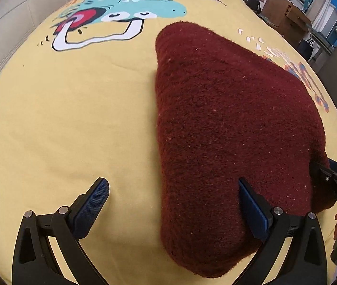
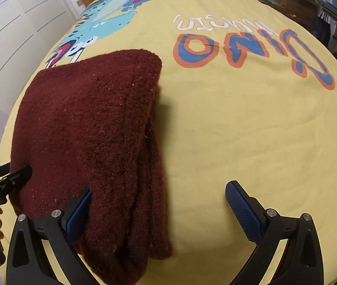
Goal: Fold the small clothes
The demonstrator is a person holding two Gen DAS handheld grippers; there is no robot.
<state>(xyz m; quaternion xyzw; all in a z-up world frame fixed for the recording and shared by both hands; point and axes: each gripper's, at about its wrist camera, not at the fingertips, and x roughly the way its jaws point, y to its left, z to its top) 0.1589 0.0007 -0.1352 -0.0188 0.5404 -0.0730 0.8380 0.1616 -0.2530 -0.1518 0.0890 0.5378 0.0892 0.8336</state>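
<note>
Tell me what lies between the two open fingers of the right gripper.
In the right wrist view, the right gripper spans the stacked edge of the folded maroon knit garment, then bare yellow printed bedsheet up to its right finger.

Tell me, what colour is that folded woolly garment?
Dark maroon garment, plain and fuzzy; clearest in the right wrist view.

Folded garment (image 1: 227, 130) on bedspread (image 1: 73, 118)
</note>
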